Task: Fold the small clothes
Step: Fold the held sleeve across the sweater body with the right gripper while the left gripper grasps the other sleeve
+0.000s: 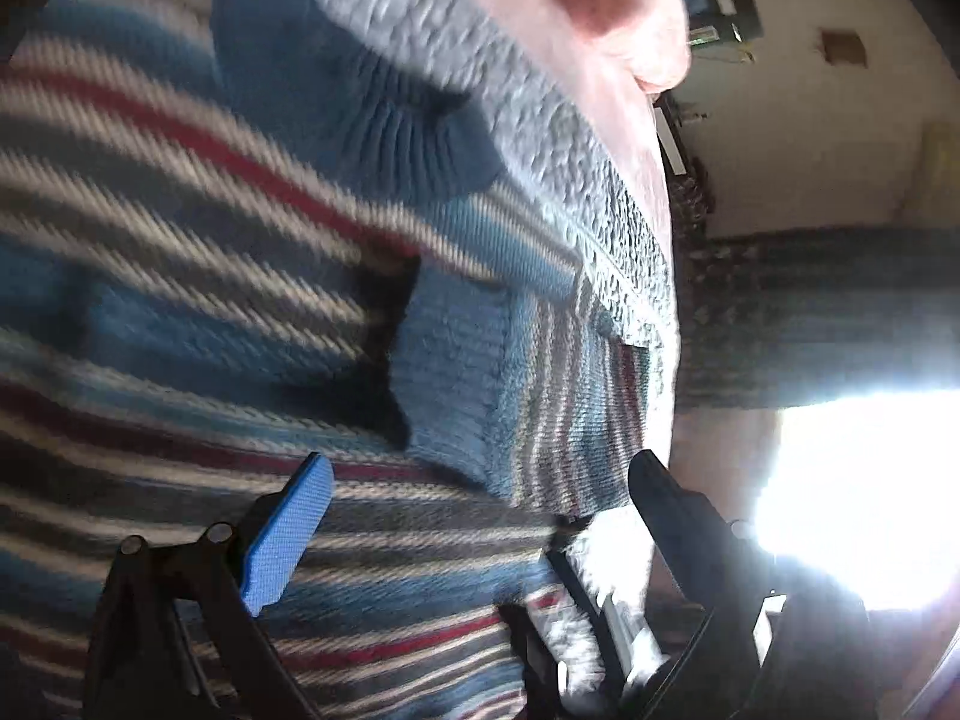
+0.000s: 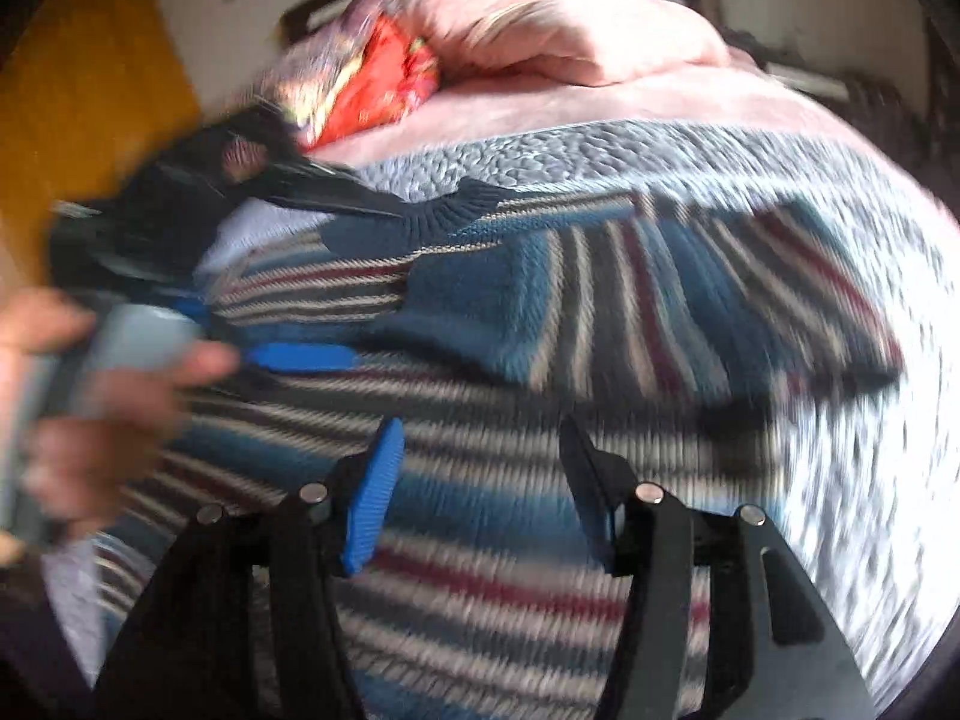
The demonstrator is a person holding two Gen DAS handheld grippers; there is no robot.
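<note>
Leftmost, in the right wrist view at nine o'clock: a person's blurred hand (image 2: 102, 384) grips the left gripper (image 2: 288, 324), whose blue pad (image 2: 303, 357) lies against the knit; its jaws stand wide apart in its own view, holding nothing. Centre: a blue, grey, white and dark-red striped knitted sweater (image 2: 510, 360) with ribbed navy cuffs lies spread on a grey textured quilted bedcover (image 2: 600, 150), sleeves folded in across the body. At six o'clock: the right gripper (image 2: 480, 480), black fingers with blue pads, spread wide over the sweater's striped body, empty. At twelve o'clock: a folded pink fleece blanket (image 2: 570, 30) on the bed, with a red patterned cloth (image 2: 384, 78) at eleven o'clock. Right, at three o'clock: bare bedcover, motion-blurred.
</note>
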